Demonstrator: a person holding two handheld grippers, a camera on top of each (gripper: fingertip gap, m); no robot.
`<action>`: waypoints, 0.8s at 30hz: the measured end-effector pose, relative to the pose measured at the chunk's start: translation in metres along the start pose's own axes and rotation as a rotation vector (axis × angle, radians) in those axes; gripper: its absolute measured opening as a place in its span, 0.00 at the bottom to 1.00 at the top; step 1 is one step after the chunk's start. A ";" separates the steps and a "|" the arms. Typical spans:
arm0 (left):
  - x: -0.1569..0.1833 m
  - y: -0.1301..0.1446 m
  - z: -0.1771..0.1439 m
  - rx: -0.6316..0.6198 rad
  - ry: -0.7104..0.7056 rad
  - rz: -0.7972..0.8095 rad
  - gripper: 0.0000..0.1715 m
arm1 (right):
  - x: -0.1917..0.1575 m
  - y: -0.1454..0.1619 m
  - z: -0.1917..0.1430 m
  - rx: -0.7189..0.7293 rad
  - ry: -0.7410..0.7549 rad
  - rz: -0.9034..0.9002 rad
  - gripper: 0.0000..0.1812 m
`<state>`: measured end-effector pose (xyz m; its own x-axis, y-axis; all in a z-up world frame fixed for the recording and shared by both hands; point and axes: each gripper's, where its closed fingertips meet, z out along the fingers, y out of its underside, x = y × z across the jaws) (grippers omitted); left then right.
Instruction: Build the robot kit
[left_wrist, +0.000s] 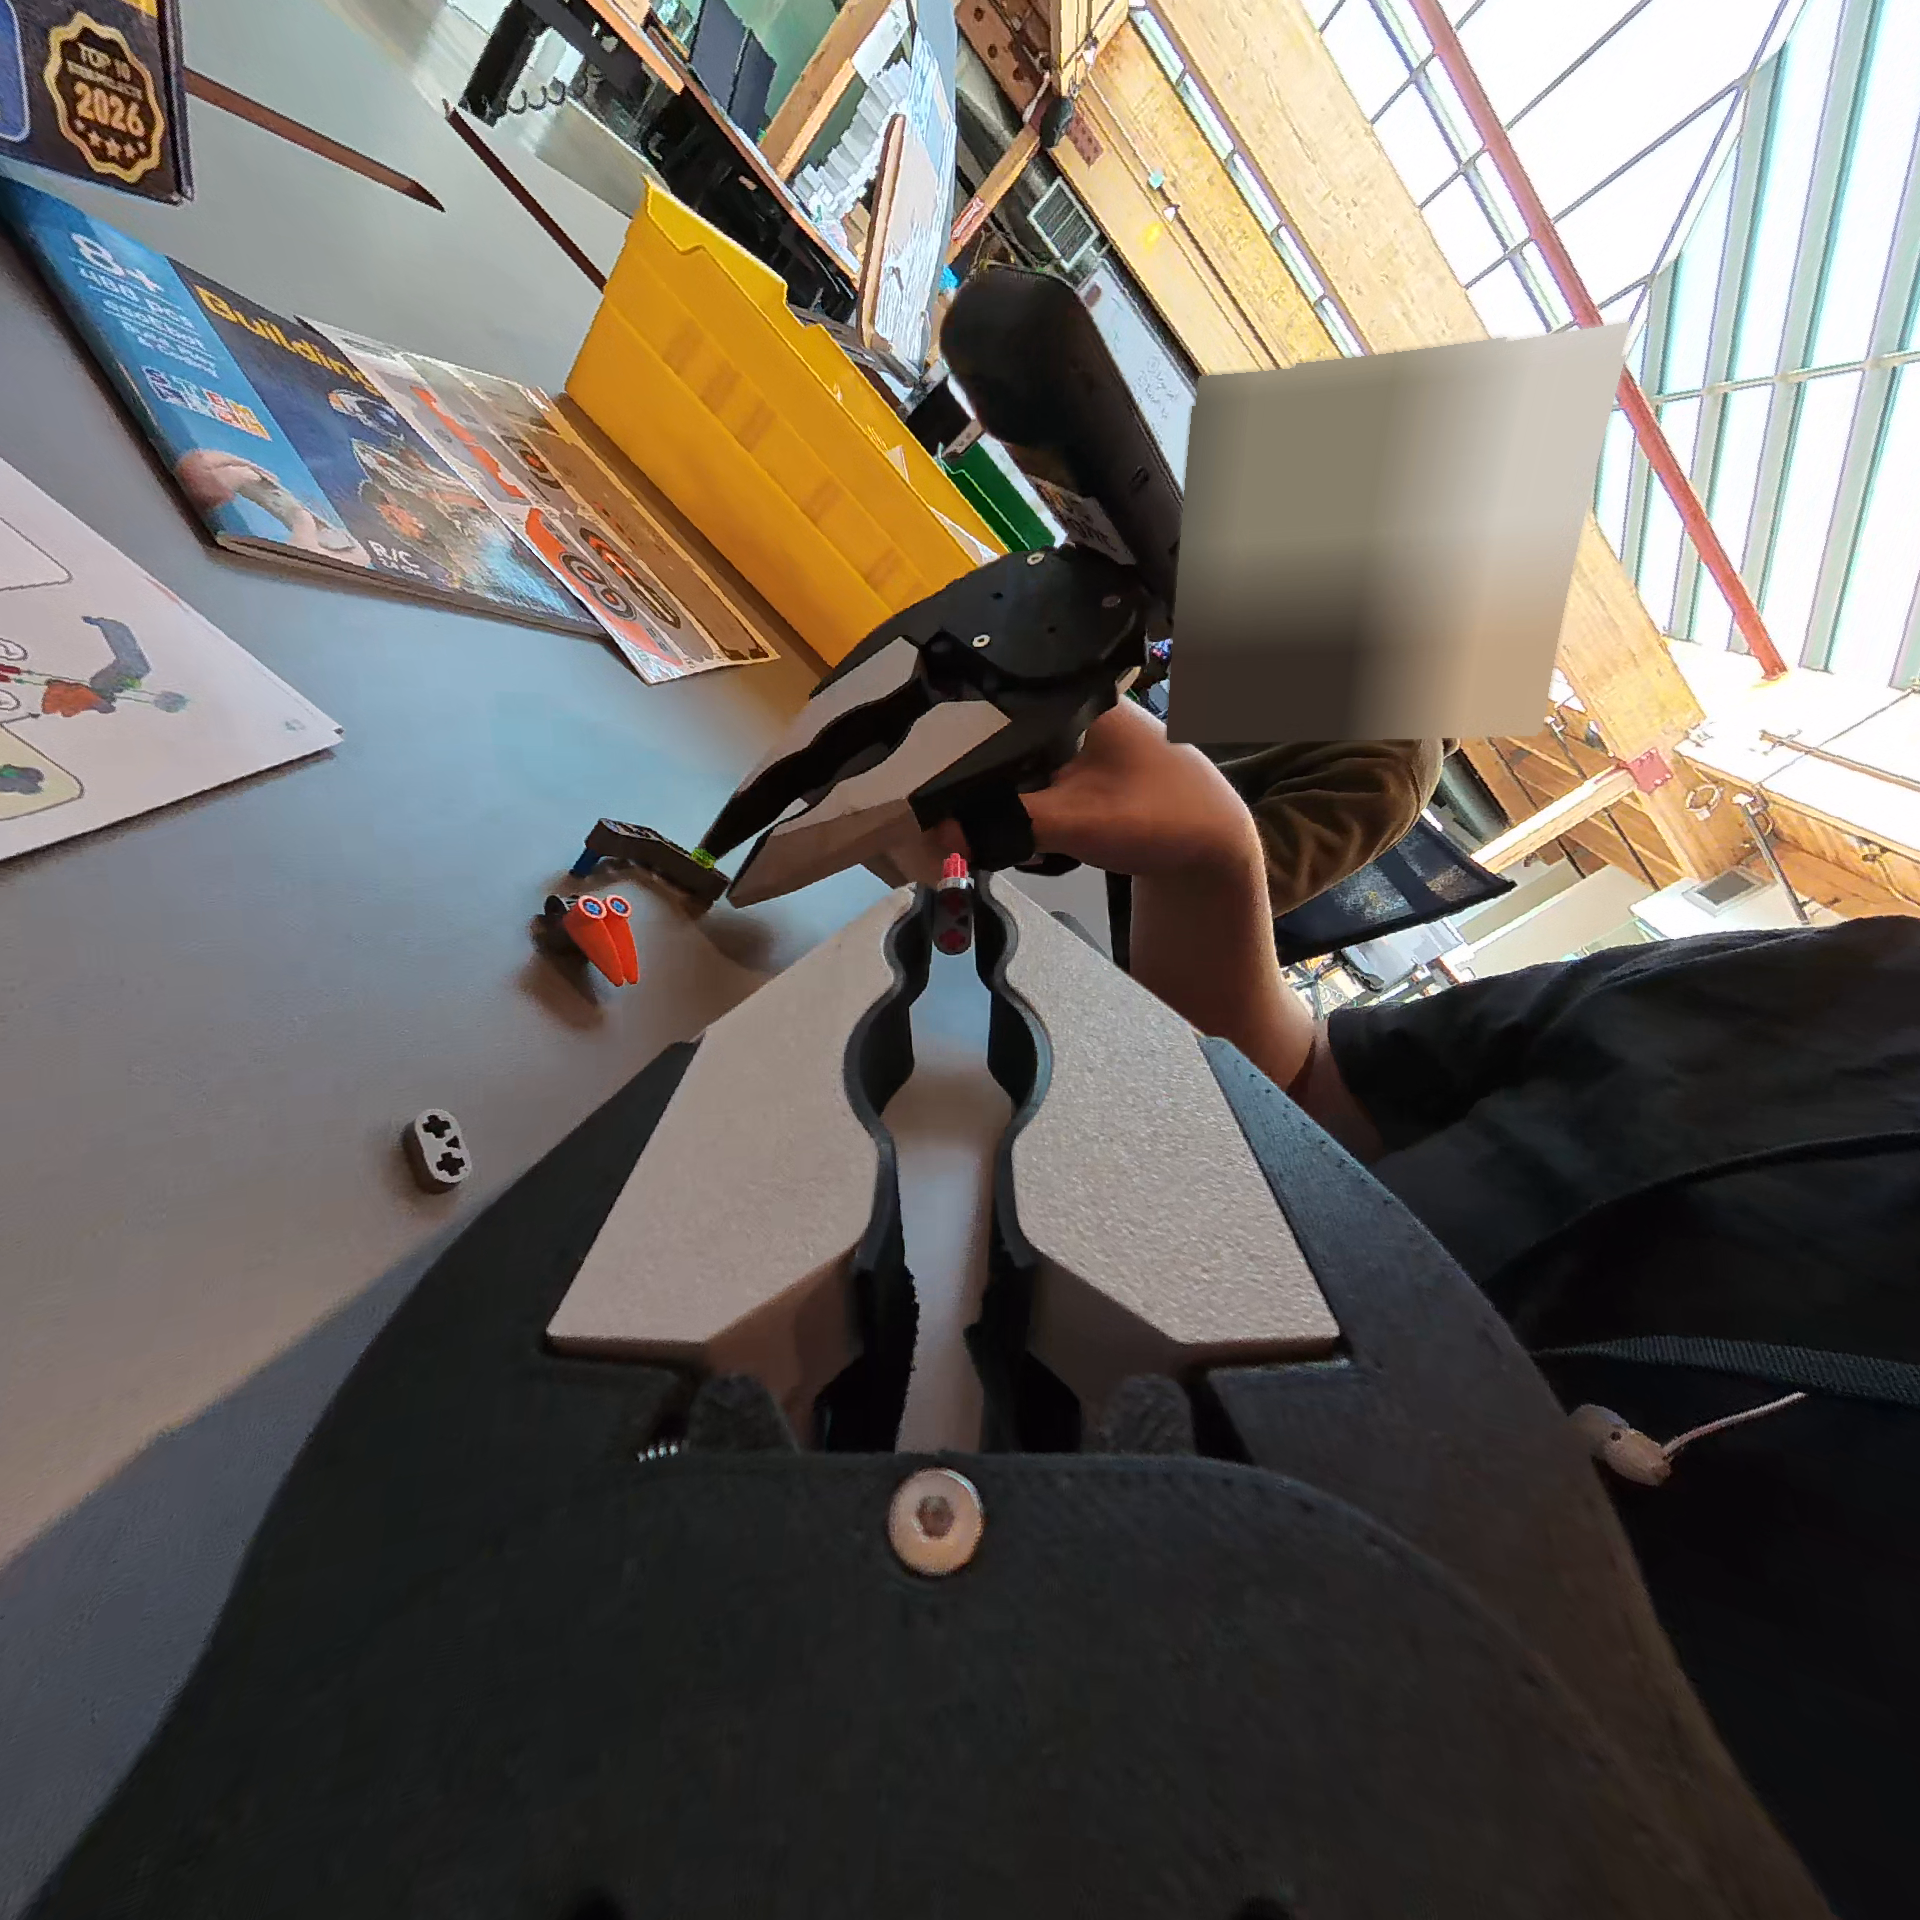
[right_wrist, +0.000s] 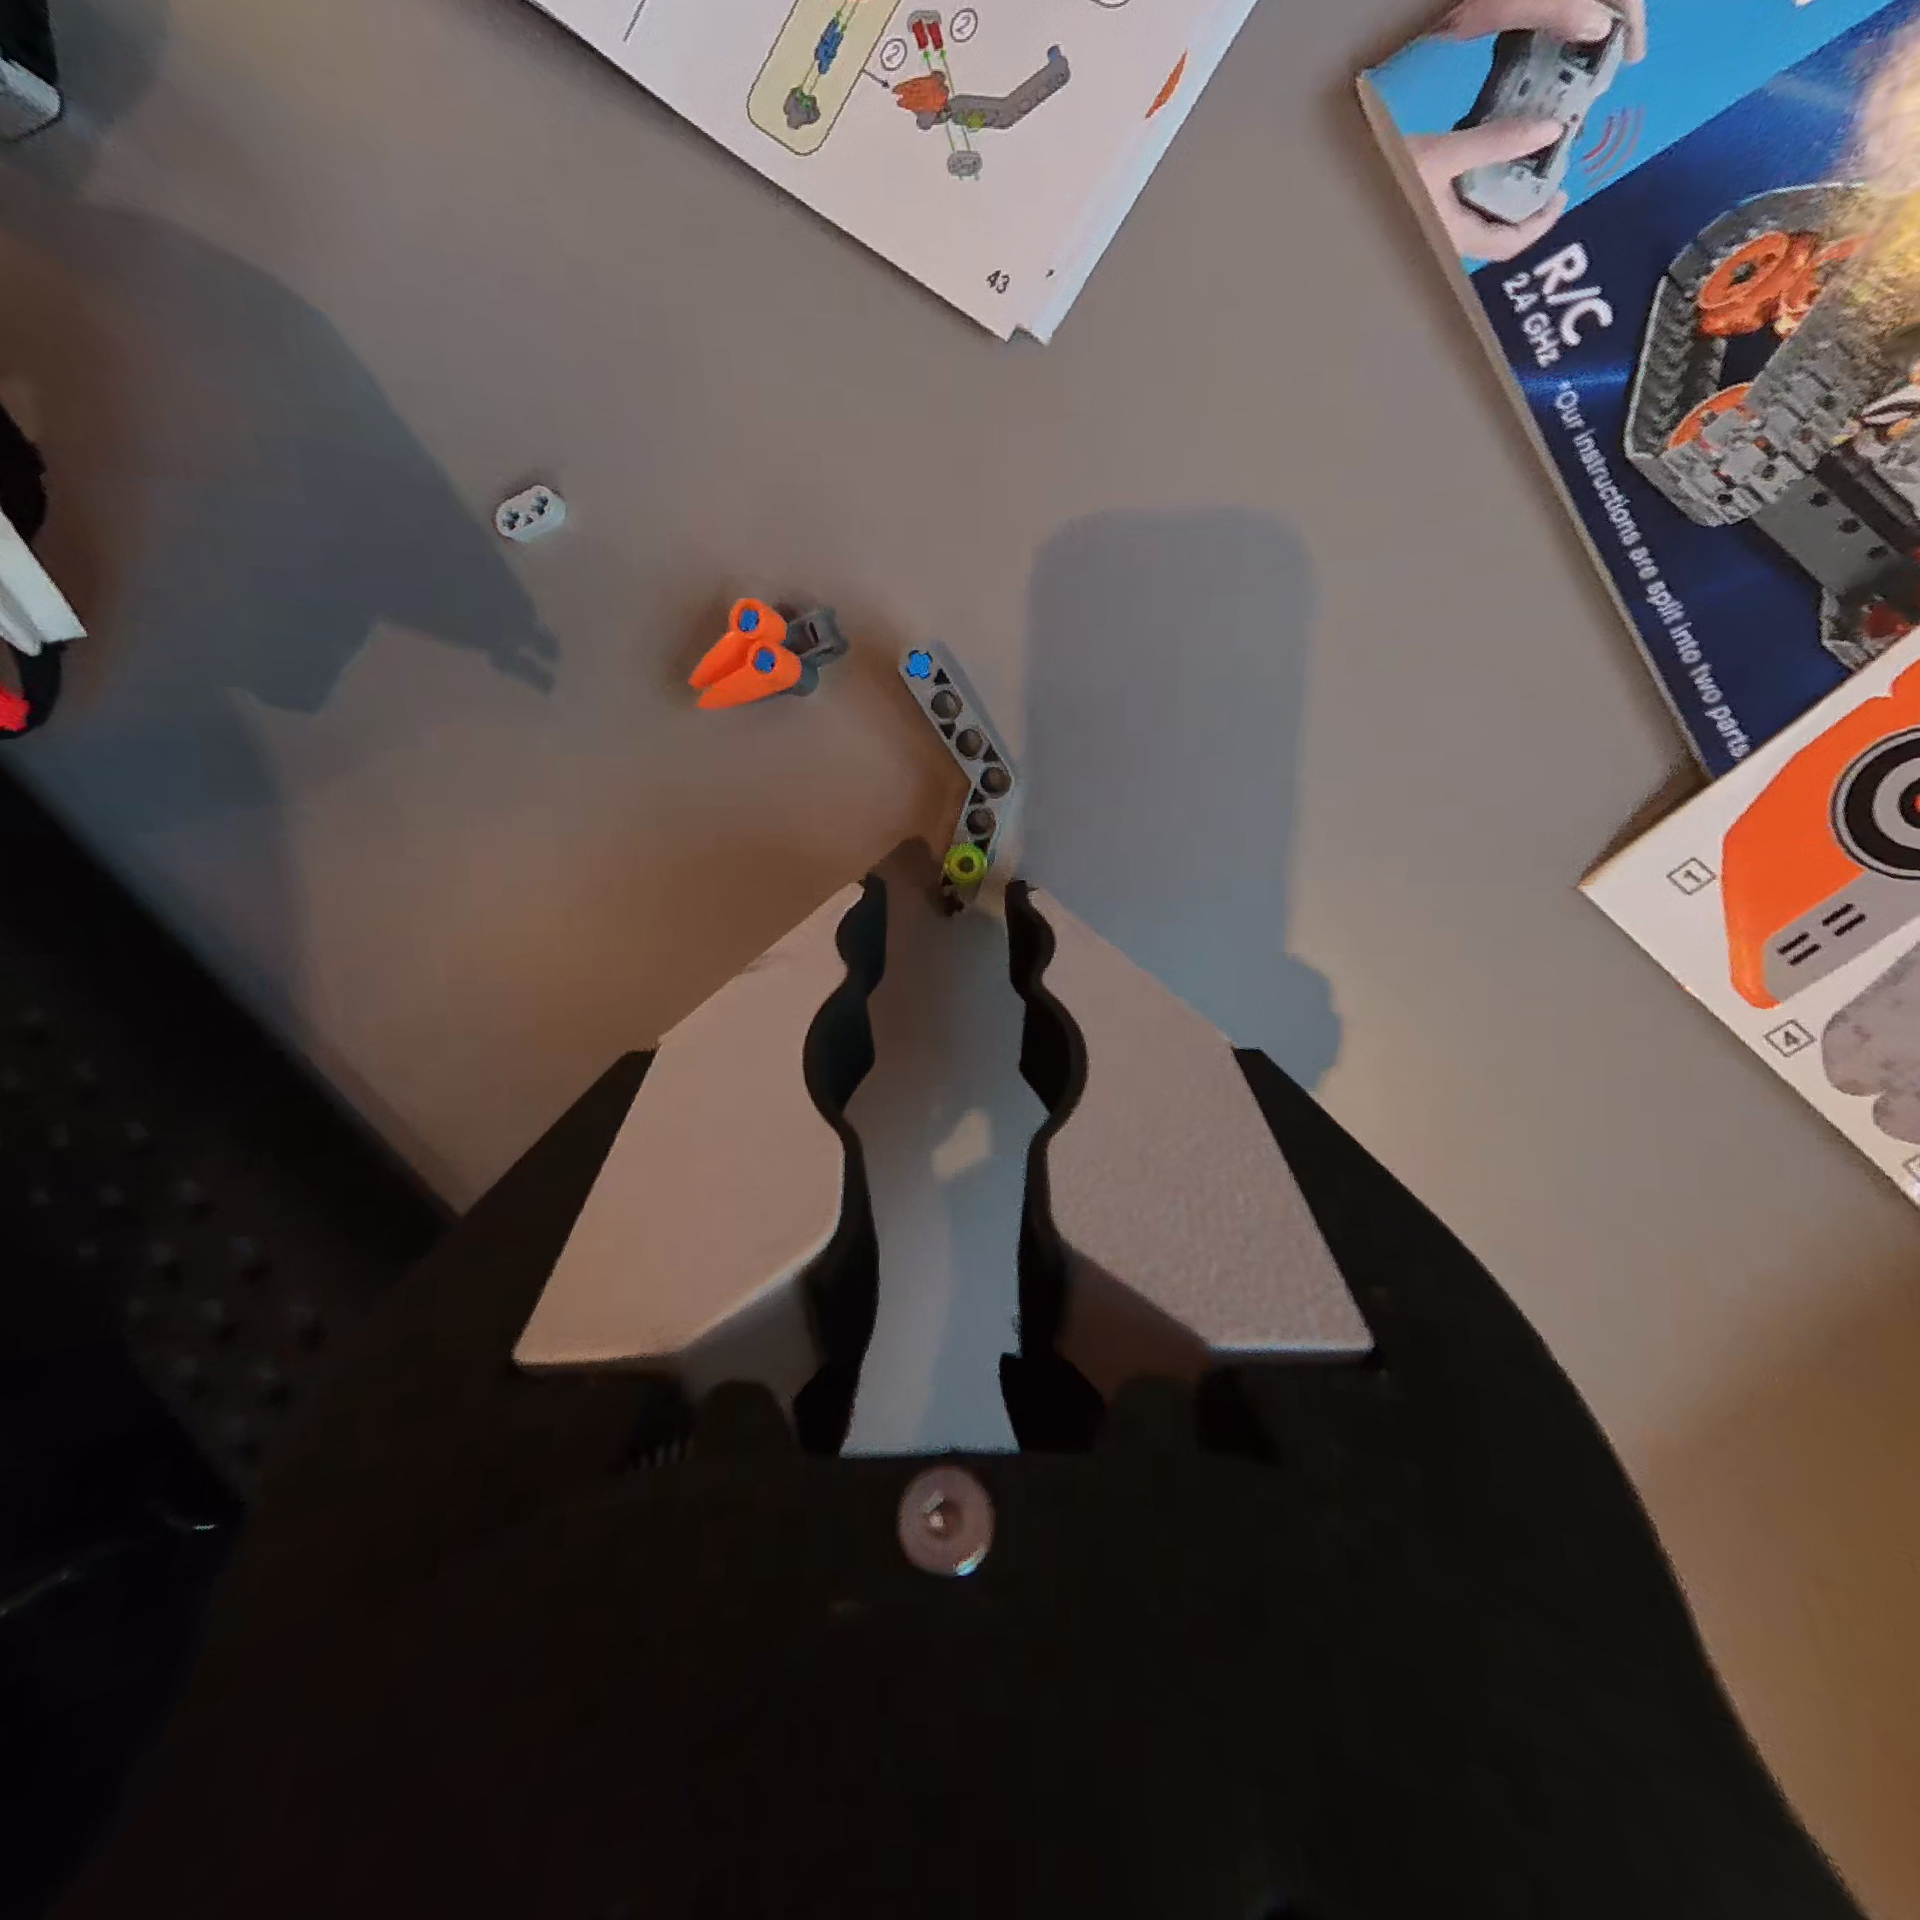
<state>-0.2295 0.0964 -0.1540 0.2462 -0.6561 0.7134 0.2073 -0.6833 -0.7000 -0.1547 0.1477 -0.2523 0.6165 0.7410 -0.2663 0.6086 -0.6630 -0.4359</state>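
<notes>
Gripping a small red-and-black piece (left_wrist: 952, 914) at frame centre, the left gripper (left_wrist: 950, 920) is clenched; the right gripper (right_wrist: 945, 899), parted, straddles the bent grey beam (right_wrist: 961, 764) end.

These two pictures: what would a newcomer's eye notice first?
In the left wrist view the left gripper is shut on a small dark piece with red pins. The right gripper, open, reaches the green-pinned end of a bent grey beam on the grey table. Two orange cones lie beside it.
</notes>
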 end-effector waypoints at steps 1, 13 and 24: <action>0.000 0.000 0.000 -0.002 0.001 0.001 0.03 | 0.000 0.000 0.001 -0.013 0.006 -0.004 0.13; 0.000 0.007 0.004 -0.041 0.001 -0.003 0.03 | -0.001 0.001 0.004 -0.099 0.005 -0.002 0.07; 0.000 0.011 0.006 -0.055 0.003 -0.005 0.03 | 0.004 0.000 0.004 -0.138 0.010 0.018 0.06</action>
<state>-0.2217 0.0910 -0.1616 0.2426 -0.6533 0.7172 0.1557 -0.7035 -0.6935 -0.1541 0.1514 -0.2571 0.6329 0.7278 -0.2639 0.6594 -0.6854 -0.3087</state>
